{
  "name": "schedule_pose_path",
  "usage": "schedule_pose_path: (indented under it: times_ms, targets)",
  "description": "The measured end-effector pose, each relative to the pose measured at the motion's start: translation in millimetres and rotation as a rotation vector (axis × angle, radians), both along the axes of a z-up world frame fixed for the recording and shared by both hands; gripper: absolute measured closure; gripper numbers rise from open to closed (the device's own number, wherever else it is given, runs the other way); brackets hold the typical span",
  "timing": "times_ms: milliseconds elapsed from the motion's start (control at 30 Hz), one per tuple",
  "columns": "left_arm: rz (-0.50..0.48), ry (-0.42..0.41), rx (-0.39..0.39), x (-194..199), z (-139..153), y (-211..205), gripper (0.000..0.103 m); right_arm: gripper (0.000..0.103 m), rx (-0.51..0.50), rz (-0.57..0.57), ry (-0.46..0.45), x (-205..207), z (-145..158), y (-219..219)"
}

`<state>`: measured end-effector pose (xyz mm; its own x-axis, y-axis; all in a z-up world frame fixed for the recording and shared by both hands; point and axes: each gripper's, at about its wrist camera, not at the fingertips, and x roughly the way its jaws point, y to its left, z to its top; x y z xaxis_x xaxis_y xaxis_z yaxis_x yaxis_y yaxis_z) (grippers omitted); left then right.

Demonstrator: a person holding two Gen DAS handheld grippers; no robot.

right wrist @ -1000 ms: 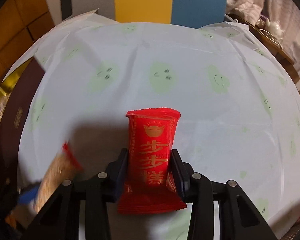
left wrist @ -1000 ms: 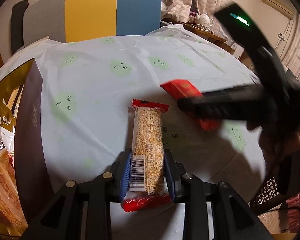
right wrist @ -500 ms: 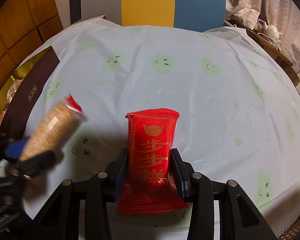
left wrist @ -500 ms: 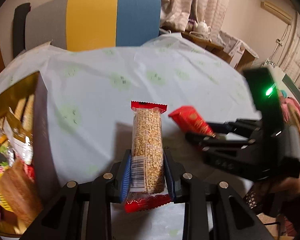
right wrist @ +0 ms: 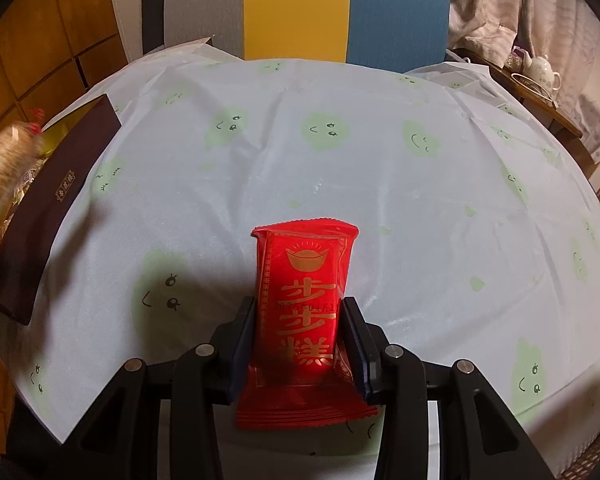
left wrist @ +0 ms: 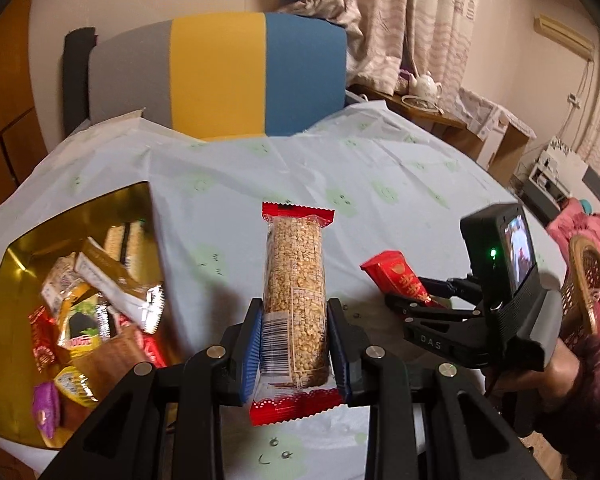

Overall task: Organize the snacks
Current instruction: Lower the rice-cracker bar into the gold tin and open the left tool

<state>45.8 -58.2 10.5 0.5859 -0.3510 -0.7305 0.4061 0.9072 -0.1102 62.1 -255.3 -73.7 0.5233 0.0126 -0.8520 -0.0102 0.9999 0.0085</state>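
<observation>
Two snacks are off the bench (left wrist: 260, 184), one in each claw. One puffed-grain bar (left wrist: 294, 292), in a clear wrapper with red crimped ends, sits pinched between the blue pads of the left claw (left wrist: 294, 354), lengthwise along the fingers and above the cloth. One red cake packet (right wrist: 306, 300) with gold characters is clamped upright in the right claw (right wrist: 300, 344), its lower crimp hanging below the pads; the left wrist view shows that same claw beside the bar, with one hand (left wrist: 540, 376) behind it. One open gold-lined box (left wrist: 12, 272) stands at the bench's left edge, holding a loose heap of wrapped snacks, too jumbled to count exactly. One pale cloth with green smiley faces covers the bench. One chair (left wrist: 220, 76) in grey, yellow and blue stands behind it, and one white teapot (left wrist: 426, 84) sits on a side table.
</observation>
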Motion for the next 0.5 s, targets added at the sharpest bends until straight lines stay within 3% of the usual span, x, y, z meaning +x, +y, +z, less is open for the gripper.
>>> schedule_pose_path:
  times_ms: [500]
  targets:
    - [0.135, 0.01, -0.041, 5.7, 6.4, 59.1, 0.072, 0.061, -0.015, -0.009, -0.011, -2.6, 0.6, 3.6]
